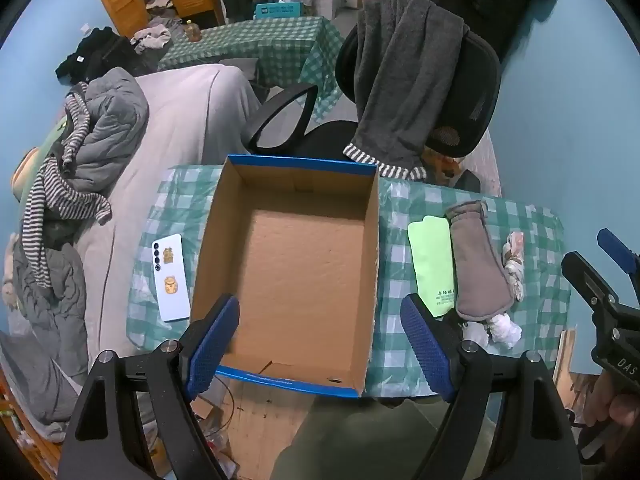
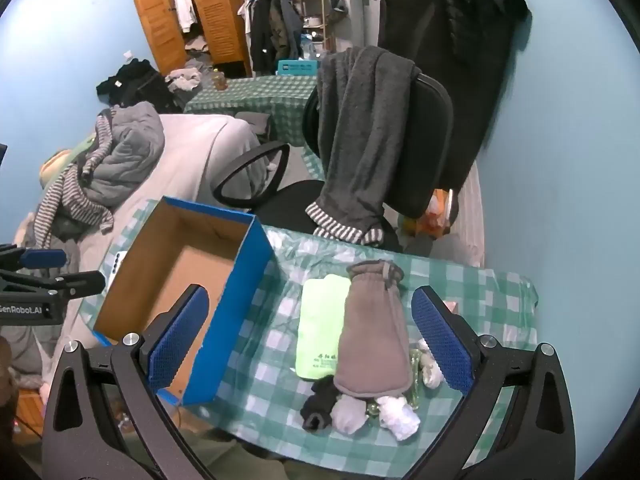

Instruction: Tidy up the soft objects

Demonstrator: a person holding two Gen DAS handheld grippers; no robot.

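An empty cardboard box [image 1: 304, 276] with blue outer walls [image 2: 236, 320] stands on the green checked table [image 1: 404, 344]. My left gripper [image 1: 320, 346] hovers open above the box's near end, holding nothing. Right of the box lie a lime-green pouch [image 2: 320, 324] and a grey-brown knitted piece [image 2: 374, 332]. A black sock ball [image 2: 318, 408], a grey one [image 2: 348, 412] and a white one [image 2: 400, 416] sit at the knitted piece's near end. My right gripper [image 2: 310, 340] hangs open above these soft things, touching none.
A white phone [image 1: 170, 278] lies left of the box. A black office chair [image 2: 420, 140] draped with a dark grey garment [image 2: 360, 140] stands behind the table. A bed with grey bedding [image 1: 100, 140] runs along the left. A patterned cloth [image 1: 514, 260] lies at the table's right edge.
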